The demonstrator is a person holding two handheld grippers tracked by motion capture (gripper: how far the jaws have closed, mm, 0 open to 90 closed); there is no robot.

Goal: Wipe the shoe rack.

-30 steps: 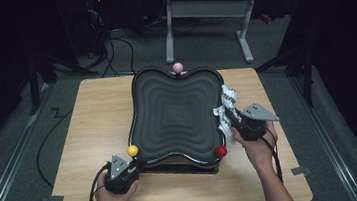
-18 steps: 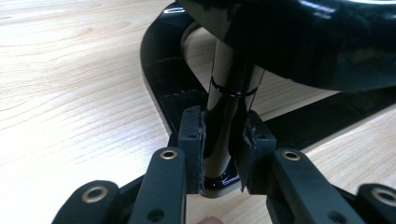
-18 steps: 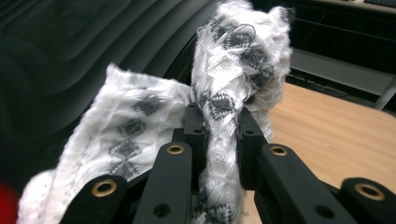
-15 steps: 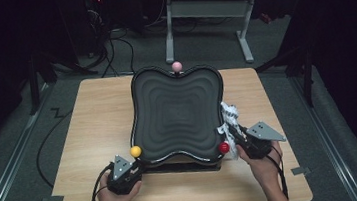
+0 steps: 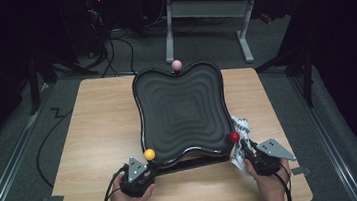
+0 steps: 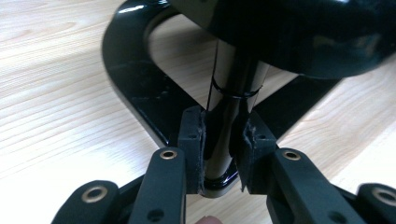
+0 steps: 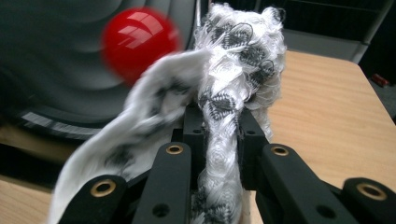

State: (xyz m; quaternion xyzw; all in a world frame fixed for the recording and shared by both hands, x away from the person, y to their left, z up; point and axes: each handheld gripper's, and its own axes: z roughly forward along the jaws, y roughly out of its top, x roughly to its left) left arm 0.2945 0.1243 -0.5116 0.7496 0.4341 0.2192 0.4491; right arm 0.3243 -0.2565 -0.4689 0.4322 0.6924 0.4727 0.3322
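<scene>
A: Bottom of the high view: the left gripper [image 5: 146,170] sits low, left of centre, jaws pinched onto the black post [image 6: 223,140] under the tray [image 5: 155,90]. In the left gripper view the post fills the narrow gap between the pads.

B: And the right gripper [image 5: 246,154], lower right, is clamped on the white cloth [image 7: 224,102]. In the right gripper view the jaws are nearly together with the fabric bunched between them, spilling left and upward.

A: Just above them, the yellow ball [image 5: 149,154] sits at the tray's near left corner and the red ball [image 5: 233,136] at its near right, right beside the cloth.

B: The rippled black tray fills the middle of the wooden table [image 5: 98,124].

A: At the tray's far edge, top centre, is the pink ball [image 5: 176,64].
</scene>
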